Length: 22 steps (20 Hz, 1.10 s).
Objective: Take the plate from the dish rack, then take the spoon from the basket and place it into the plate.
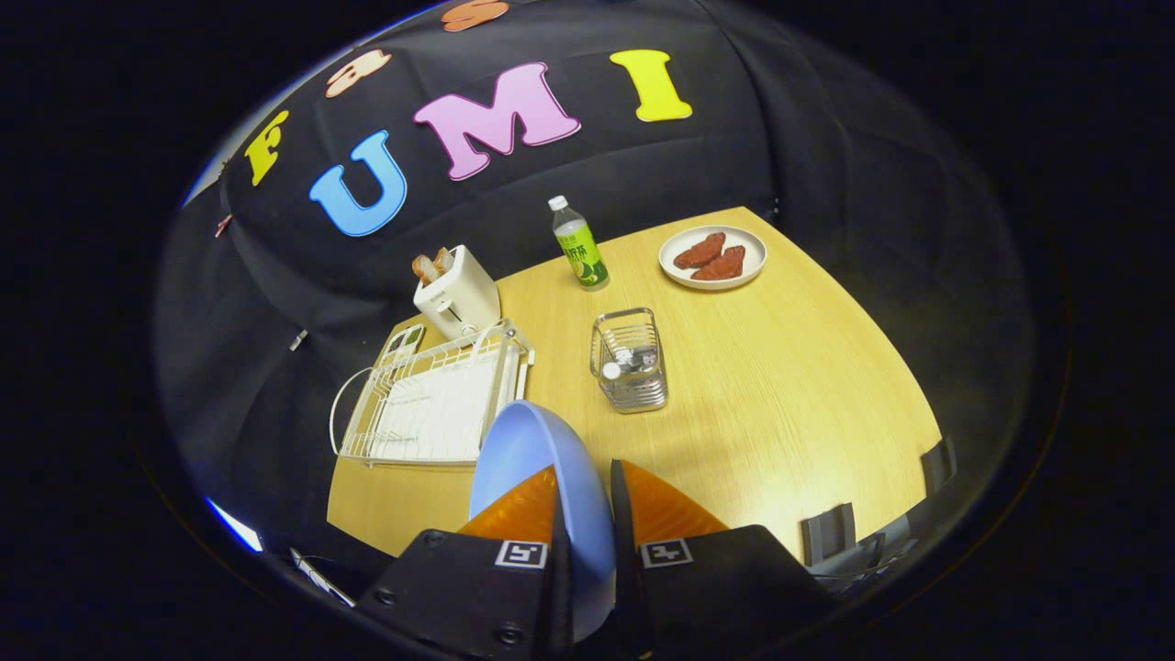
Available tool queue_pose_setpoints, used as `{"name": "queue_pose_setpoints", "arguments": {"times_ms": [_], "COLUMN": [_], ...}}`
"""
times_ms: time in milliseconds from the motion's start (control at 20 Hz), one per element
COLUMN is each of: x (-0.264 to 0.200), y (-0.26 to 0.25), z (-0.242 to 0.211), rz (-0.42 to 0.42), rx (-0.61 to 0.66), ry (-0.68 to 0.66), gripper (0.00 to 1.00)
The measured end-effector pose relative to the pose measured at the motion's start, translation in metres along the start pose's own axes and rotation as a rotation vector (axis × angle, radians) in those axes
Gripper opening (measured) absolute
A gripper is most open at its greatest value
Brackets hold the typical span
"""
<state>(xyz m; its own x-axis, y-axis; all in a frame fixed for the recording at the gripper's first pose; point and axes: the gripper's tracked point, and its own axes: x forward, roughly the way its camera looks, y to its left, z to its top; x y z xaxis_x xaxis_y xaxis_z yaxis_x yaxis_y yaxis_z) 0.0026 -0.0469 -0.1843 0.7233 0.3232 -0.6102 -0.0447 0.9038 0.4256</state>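
Claw (587, 500) clamped on blue plate (528, 450) rim, above table (780, 367), beside dish rack (431, 399).

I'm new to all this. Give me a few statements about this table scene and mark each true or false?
1. The gripper is shut on the blue plate. True.
2. The dish rack holds a plate. False: the blue plate is held between the fingers, above the table.
3. The wire basket stands between the fingers and the bottle. True.
4. The toaster is empty. False: toast sticks out of it.
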Motion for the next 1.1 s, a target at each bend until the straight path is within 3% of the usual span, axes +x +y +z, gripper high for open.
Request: {"name": "queue_pose_setpoints", "arguments": {"times_ms": [500, 650, 800, 1000, 1100], "x": [0.102, 0.109, 0.115, 0.108, 0.100], "y": [-0.032, -0.031, -0.047, -0.047, -0.041], "z": [-0.038, -0.045, -0.057, -0.047, -0.032], "rz": [0.106, 0.156, 0.146, 0.155, 0.180], "rx": [0.001, -0.016, -0.111, -0.175, -0.239], "ry": [0.178, 0.202, 0.223, 0.154, 0.086], "gripper": [0.23, 0.24, 0.26, 0.29, 0.57]}}
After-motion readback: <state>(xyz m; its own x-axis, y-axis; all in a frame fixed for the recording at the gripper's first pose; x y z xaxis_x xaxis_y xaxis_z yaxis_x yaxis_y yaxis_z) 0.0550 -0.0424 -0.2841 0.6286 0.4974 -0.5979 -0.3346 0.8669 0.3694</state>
